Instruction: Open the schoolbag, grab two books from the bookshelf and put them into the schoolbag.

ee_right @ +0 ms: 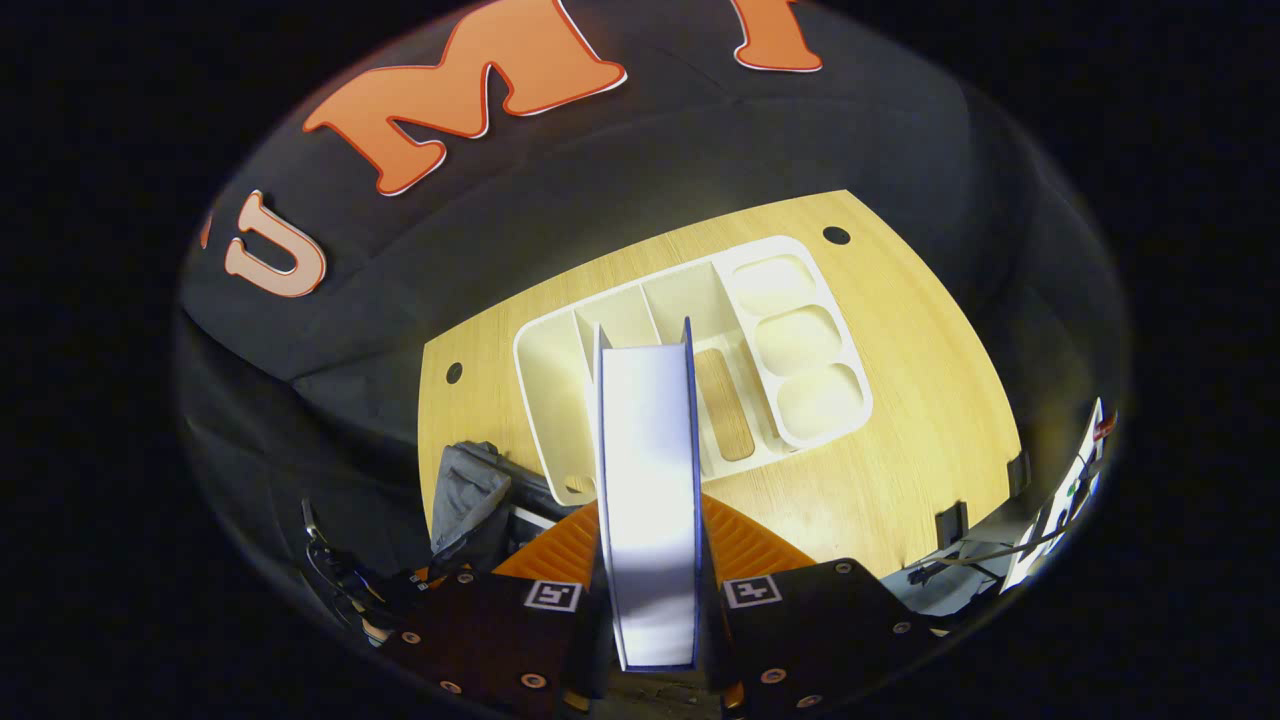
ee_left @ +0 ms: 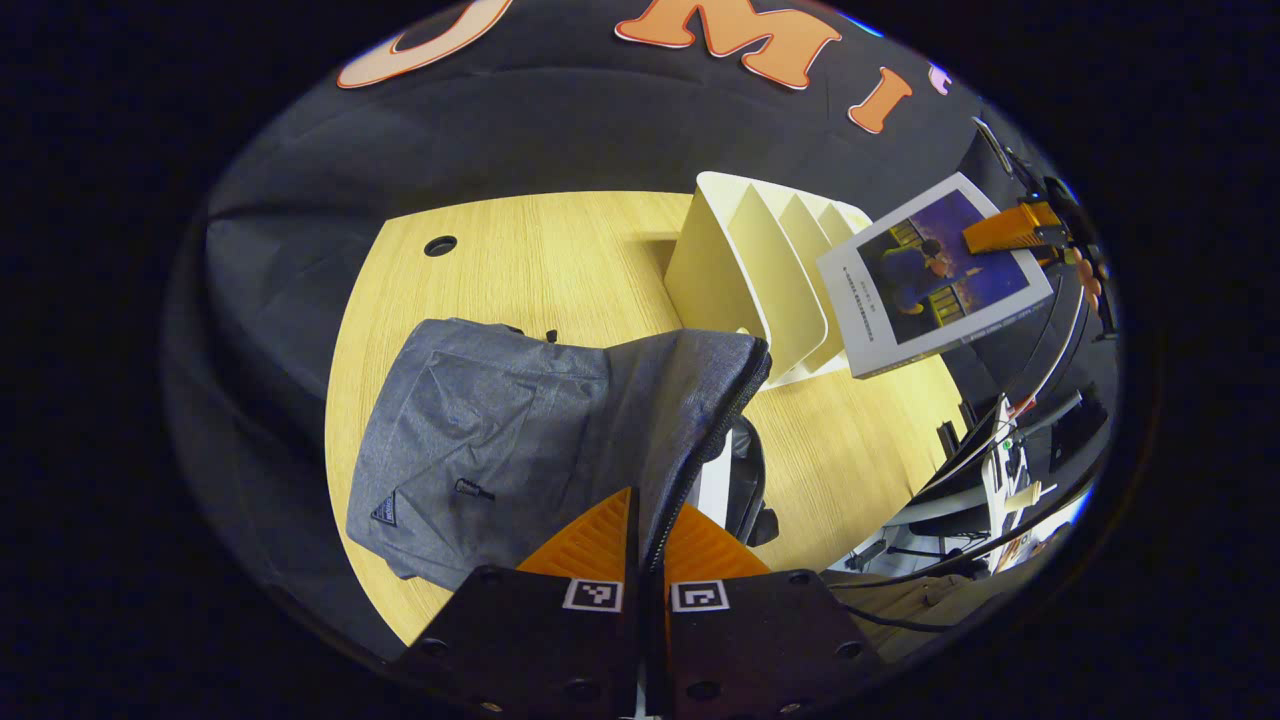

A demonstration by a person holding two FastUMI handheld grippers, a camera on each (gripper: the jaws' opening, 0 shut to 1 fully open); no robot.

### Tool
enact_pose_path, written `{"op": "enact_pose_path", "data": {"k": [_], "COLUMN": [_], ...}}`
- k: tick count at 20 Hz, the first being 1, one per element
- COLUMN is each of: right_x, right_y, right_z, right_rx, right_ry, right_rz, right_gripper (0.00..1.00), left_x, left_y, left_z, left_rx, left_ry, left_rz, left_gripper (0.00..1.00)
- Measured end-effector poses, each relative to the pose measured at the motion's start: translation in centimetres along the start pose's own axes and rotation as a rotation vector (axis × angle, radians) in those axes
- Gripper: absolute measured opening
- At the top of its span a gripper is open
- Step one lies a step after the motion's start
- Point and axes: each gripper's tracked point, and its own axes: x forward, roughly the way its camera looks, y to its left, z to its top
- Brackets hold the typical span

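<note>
The grey schoolbag lies on the wooden table. My left gripper is shut on its zipped flap edge and holds the flap raised, so the opening gapes to the right. A white edge shows inside the opening. Behind the bag stands the white bookshelf. My right gripper holds a book with a blue-purple cover in the air above the shelf's right end. In the right gripper view the book sits edge-on between my right gripper fingers, over the bookshelf, with the schoolbag at lower left.
Round cable holes pierce the table near its far edge. Black straps hang by the bag's opening. Past the table's right edge are dark stands, cables and white equipment. Bare tabletop lies right of the shelf.
</note>
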Motion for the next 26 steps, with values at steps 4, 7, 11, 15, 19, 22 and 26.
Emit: {"op": "enact_pose_path", "data": {"k": [4,7,11,15,19,22,26], "right_x": [-1.5,-2.4,-3.1,-2.6,-1.1,0.3,2.7], "right_y": [1.5,2.1,3.4,4.5,5.7,7.1,8.6], "right_z": [-3.9,-6.8,-10.2,-12.2,-13.7,-14.9,-16.3], "right_rx": [0.064,0.100,0.132,0.169,0.193,0.208,0.234], "right_ry": [-0.018,-0.025,-0.041,-0.060,-0.063,-0.046,-0.011], "right_rz": [0.044,0.077,0.130,0.197,0.256,0.319,0.391], "right_gripper": [0.37,0.37,0.37,0.37,0.36,0.36,0.36], "left_x": [-0.1,-0.2,-0.1,-0.4,-1.0,-1.5,-2.5], "left_y": [0.4,0.8,1.0,1.3,1.4,1.8,2.3], "left_z": [-0.1,0.4,0.5,1.1,1.8,2.5,3.9], "left_rx": [0.059,0.103,0.144,0.206,0.256,0.262,0.273], "left_ry": [0.019,0.027,0.044,0.055,0.055,0.052,0.036], "left_rz": [-0.046,-0.071,-0.088,-0.079,-0.062,-0.057,-0.041], "left_gripper": [0.04,0.04,0.04,0.04,0.04,0.04,0.04]}}
